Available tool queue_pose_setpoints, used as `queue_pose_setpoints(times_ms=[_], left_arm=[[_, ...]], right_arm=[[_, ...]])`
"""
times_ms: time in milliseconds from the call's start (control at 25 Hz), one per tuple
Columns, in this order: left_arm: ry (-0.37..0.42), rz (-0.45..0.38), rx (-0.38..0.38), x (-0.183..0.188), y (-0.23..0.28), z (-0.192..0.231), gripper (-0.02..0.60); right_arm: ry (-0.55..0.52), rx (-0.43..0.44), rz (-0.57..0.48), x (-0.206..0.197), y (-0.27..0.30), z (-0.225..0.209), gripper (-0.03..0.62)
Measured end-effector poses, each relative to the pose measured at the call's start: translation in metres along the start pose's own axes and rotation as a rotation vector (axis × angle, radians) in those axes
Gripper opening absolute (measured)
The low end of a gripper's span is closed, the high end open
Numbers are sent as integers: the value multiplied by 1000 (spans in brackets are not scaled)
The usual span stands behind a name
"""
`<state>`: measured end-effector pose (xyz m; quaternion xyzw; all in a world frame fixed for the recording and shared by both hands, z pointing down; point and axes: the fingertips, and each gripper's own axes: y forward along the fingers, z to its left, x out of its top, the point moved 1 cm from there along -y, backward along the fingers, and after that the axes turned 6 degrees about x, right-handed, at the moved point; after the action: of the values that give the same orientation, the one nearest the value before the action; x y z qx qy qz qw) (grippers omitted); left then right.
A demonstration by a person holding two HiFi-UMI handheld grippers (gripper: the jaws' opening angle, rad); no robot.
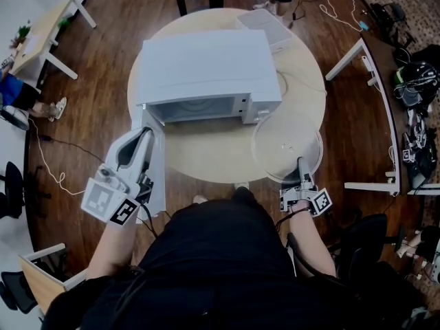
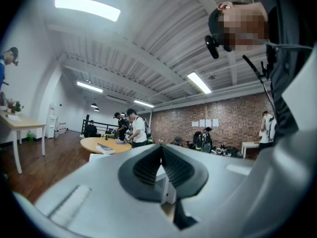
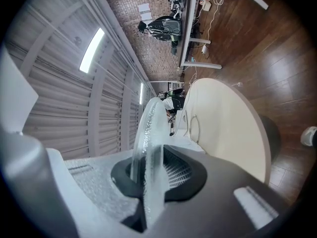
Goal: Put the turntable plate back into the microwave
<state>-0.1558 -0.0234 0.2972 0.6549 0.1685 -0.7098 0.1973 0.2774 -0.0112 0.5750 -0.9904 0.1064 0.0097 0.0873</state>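
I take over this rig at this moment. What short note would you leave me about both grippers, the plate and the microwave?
Left gripper: jaws together, holding nothing, beside the open door.
Right gripper: shut on the near rim of the glass turntable plate.
Plate: outside the microwave, to the right of its opening, over the edge of the round table.
Done: door open, plate gripped.
Left: move the plate into the cavity, seat it, release.
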Motion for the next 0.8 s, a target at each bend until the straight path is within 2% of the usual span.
queue_pose_setpoints(times_ms=[800], left_arm=[[-35, -10, 7, -12, -22, 16, 3]], right_arm=[[18, -3, 23, -37, -9, 8, 34]])
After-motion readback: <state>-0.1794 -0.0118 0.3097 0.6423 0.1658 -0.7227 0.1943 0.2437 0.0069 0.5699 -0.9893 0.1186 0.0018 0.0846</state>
